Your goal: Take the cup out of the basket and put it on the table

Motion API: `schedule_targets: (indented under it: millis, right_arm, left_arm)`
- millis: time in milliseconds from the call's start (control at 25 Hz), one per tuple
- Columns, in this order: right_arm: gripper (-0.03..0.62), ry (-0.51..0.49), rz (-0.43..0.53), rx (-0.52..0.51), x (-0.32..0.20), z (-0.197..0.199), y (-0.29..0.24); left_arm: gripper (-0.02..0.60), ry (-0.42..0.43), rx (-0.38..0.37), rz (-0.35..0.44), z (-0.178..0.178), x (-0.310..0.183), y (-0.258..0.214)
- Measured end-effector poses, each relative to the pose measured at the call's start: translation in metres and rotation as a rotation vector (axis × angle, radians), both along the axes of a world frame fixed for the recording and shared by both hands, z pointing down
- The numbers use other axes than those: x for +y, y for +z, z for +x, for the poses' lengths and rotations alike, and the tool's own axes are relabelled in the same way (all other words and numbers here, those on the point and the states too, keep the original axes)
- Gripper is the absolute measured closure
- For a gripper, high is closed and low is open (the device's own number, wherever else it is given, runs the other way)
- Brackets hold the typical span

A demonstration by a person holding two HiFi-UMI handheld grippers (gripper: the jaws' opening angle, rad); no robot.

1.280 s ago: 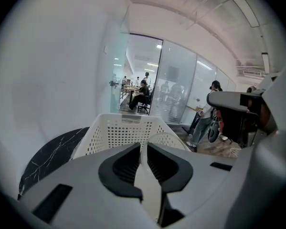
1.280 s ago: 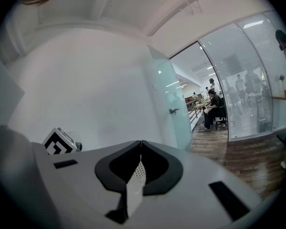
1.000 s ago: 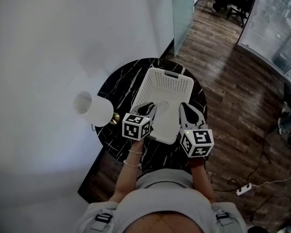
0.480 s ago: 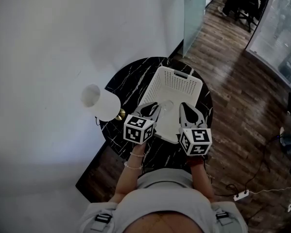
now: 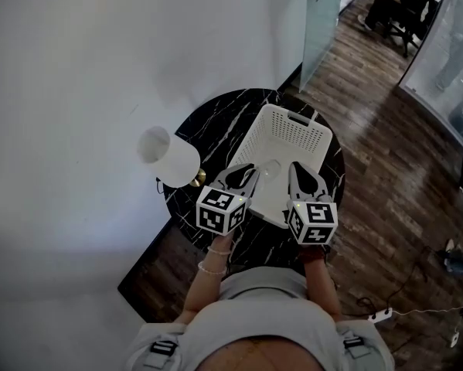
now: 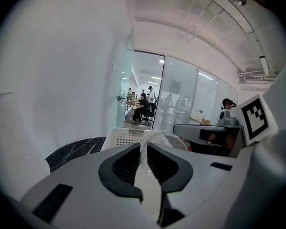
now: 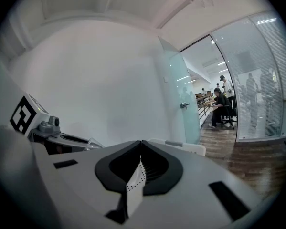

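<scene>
**Item: cup (image 5: 268,169).** Clear and thin-walled. It sits at the 6 o'clock end of the white basket (image 5: 293,116), between the two grippers. Whether its base is clear of the basket floor cannot be told.

**Orientation.** It appears upright, with the mouth up and the long axis vertical. The rim shows as an ellipse just ahead of the left jaws.

**Left gripper (image 6: 142,151).** Its jaws are narrow and pinch one side of the cup's wall at the rim.

**Right gripper (image 7: 141,149).** Its jaws are clamped on the basket's perforated near wall.

**Support.** Round black marble table (image 5: 208,122), with a white lamp (image 5: 173,157) at 9 o'clock.

**Hazards, judged.**
- The one-sided rim pinch may let the cup swing or slip.
- A hard squeeze may buckle the thin wall.
- The cup's base may catch the basket's wall on the way out.
- If the basket wall is released, the basket may drag along with the cup.
</scene>
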State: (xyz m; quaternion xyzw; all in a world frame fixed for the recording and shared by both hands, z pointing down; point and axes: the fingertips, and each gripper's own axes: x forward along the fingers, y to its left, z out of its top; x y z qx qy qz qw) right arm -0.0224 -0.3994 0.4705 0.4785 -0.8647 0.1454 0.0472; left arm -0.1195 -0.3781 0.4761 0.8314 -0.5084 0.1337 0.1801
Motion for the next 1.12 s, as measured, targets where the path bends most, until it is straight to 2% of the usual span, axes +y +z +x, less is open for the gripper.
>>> schedule_targets:
  millis: [600,1120]
  right_arm:
    - [0.583,-0.023,0.004,0.065,-0.008,-0.011,0.002]
    - [0.583,-0.032,0.001,0.075,-0.013,-0.013,0.003]
  left_arm:
    - [0.528,-0.009,0.028,0.039,-0.006,0.009,-0.016]
    - [0.528,0.004,0.041,0.051,-0.003,0.007,-0.023]
